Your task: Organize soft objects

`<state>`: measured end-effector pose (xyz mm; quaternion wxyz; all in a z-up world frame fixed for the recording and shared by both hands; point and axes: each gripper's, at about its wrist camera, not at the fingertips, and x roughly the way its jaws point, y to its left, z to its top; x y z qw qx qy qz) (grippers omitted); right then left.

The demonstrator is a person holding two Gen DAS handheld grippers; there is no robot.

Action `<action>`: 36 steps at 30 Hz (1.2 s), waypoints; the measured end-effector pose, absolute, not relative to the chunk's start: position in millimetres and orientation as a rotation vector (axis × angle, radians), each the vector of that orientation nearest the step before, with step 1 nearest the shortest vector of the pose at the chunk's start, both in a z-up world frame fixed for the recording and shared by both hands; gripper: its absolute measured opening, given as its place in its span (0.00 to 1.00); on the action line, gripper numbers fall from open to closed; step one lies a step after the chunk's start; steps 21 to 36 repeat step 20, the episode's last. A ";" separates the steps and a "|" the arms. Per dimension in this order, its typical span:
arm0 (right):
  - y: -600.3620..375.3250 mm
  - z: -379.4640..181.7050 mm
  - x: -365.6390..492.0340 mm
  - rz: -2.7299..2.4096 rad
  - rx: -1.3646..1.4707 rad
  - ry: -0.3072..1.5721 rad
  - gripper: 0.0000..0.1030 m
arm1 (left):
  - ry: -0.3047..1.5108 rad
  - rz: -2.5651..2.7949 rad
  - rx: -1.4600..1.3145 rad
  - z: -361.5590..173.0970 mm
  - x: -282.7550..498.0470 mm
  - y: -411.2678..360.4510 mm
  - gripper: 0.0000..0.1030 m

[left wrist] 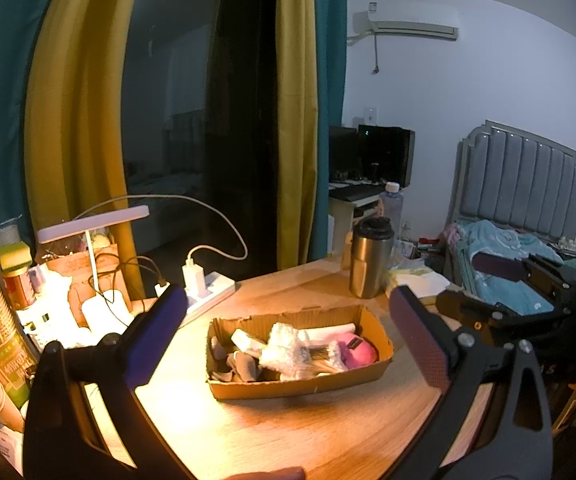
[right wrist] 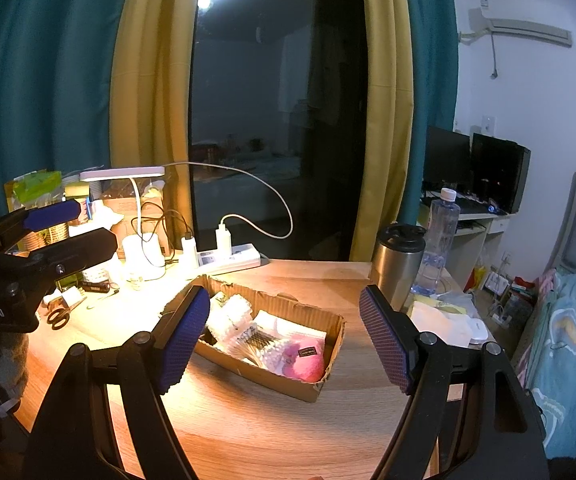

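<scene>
A shallow cardboard box (left wrist: 299, 387) (right wrist: 311, 391) sits on the wooden table. It holds a pink plush ball (left wrist: 357, 354) (right wrist: 307, 362), bubble-wrap pieces (left wrist: 288, 350) (right wrist: 228, 316), cotton swabs (right wrist: 260, 340) and grey cloth bits (left wrist: 242, 366). My left gripper (left wrist: 288, 334) is open and empty, held above the box on its near side. My right gripper (right wrist: 284, 340) is open and empty, also above the box. Each gripper shows in the other's view, the right one (left wrist: 499, 280) and the left one (right wrist: 48, 232).
A steel tumbler (left wrist: 369, 258) (right wrist: 397, 266) and a water bottle (right wrist: 437, 236) stand behind the box. A power strip (left wrist: 208, 290) (right wrist: 228, 262), a desk lamp (left wrist: 92, 224), scissors (right wrist: 58, 316) and clutter are at left. White cloths (right wrist: 443, 318) lie at right, a bed (left wrist: 507, 264) beyond.
</scene>
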<state>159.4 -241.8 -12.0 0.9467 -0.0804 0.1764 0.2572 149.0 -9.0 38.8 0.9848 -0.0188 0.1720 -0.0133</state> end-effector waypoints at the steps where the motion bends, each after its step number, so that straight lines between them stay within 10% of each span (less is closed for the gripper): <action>1: -242.7 -12.3 159.5 0.523 -0.163 0.360 0.78 | 0.346 -0.027 -0.036 39.0 149.4 -10.2 0.99; 36: -244.9 -19.1 165.6 0.508 -0.158 0.371 0.78 | 0.365 -0.029 -0.033 35.4 158.8 -11.7 0.99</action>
